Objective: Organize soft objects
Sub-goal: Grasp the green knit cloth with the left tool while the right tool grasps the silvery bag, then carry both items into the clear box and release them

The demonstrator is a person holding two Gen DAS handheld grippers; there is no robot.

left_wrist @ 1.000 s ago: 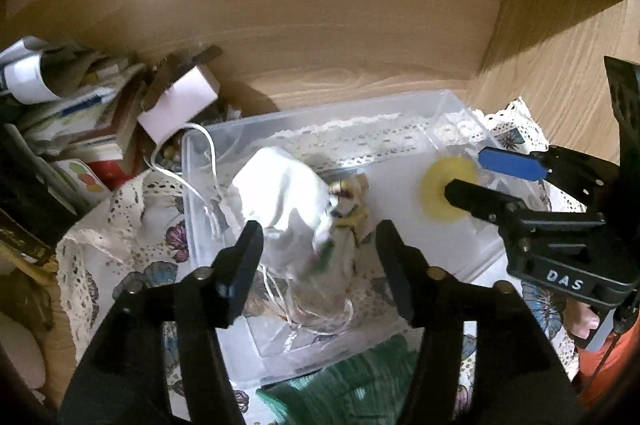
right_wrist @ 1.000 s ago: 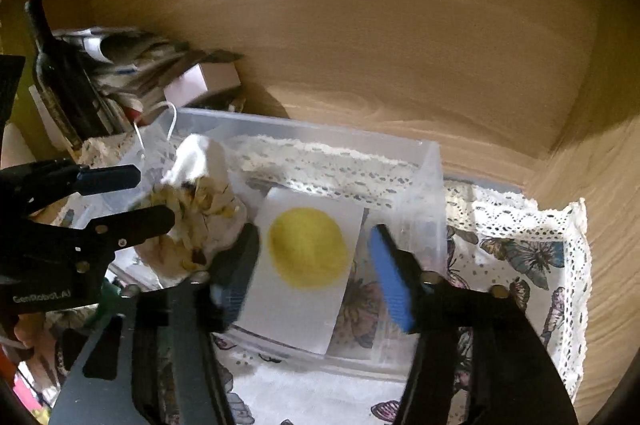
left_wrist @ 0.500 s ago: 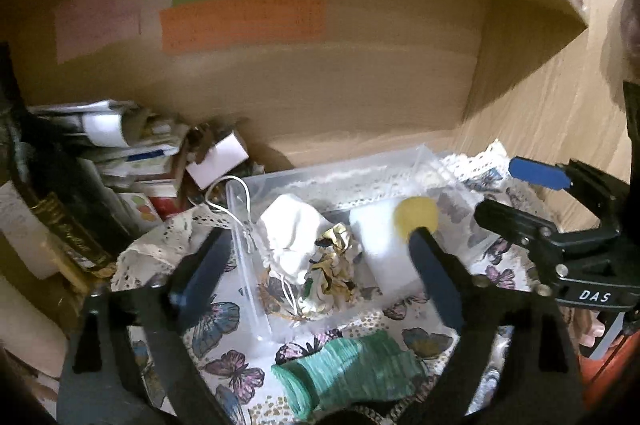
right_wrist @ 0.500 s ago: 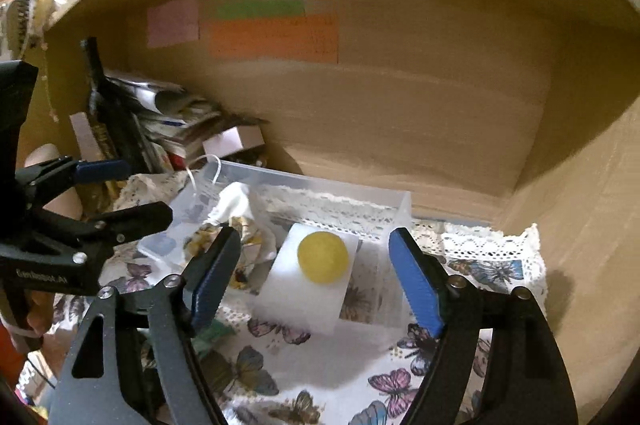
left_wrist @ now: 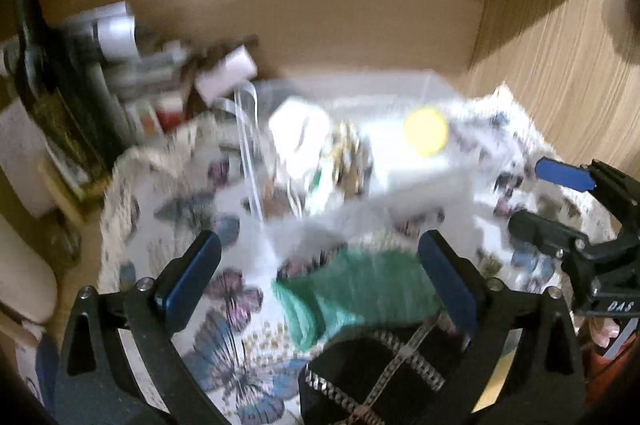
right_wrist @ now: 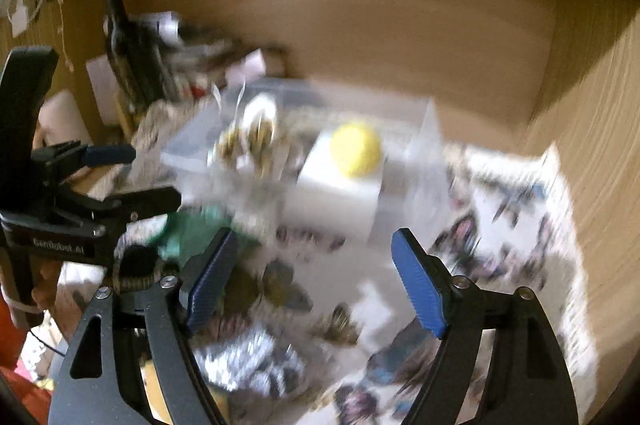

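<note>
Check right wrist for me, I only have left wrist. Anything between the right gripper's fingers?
Observer: No. The right gripper is open and holds nothing; there is only butterfly cloth under it.
Operator: Anything close to it I can't see?
Observer: A silvery crumpled item lies low between its finger arms. It is too blurred to identify.
Operator: How does my gripper look from there?
Observer: The left gripper shows side-on and open, with its fingers above the green fabric. I cannot tell whether it is touching.
</note>
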